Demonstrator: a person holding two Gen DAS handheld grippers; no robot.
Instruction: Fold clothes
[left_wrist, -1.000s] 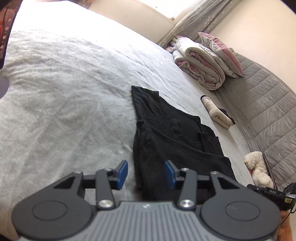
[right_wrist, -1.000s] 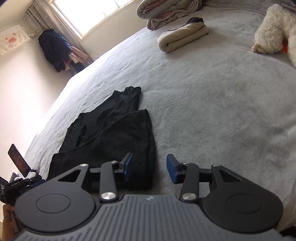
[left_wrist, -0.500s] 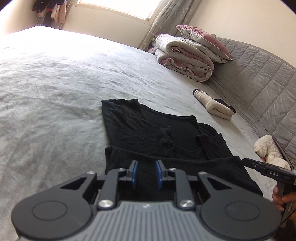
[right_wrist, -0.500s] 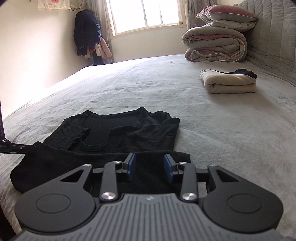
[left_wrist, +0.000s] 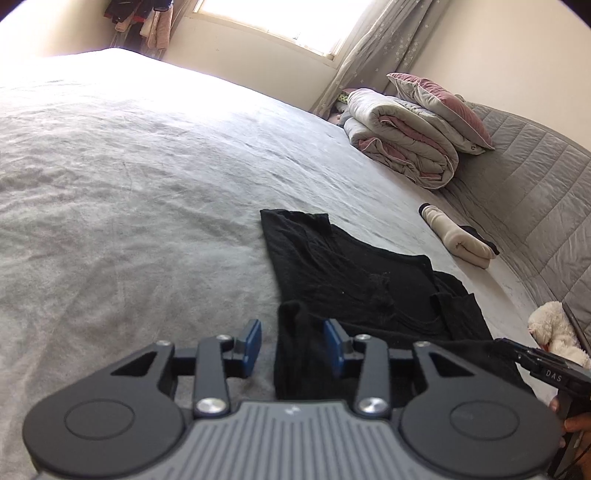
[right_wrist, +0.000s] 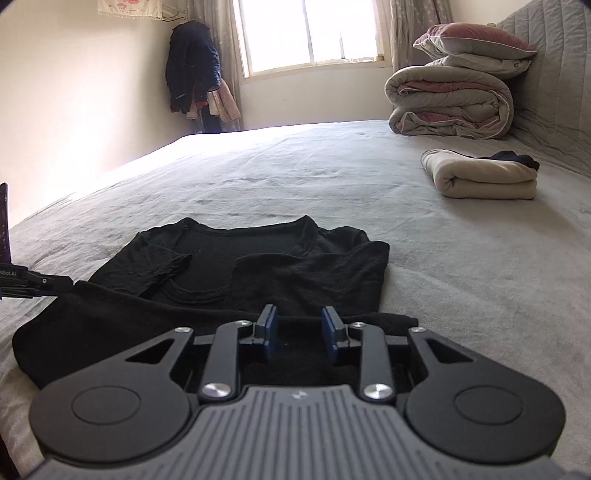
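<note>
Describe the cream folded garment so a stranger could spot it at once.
Start at the big rolled duvet against the grey quilted headboard. Just in front of it on the bed lies the cream folded garment. It alone is pale and neatly folded; the black shirt lies spread out.

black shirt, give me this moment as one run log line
black shirt: flat on bed, hem folded up | left gripper: open at hem corner | right gripper: open over hem
</note>
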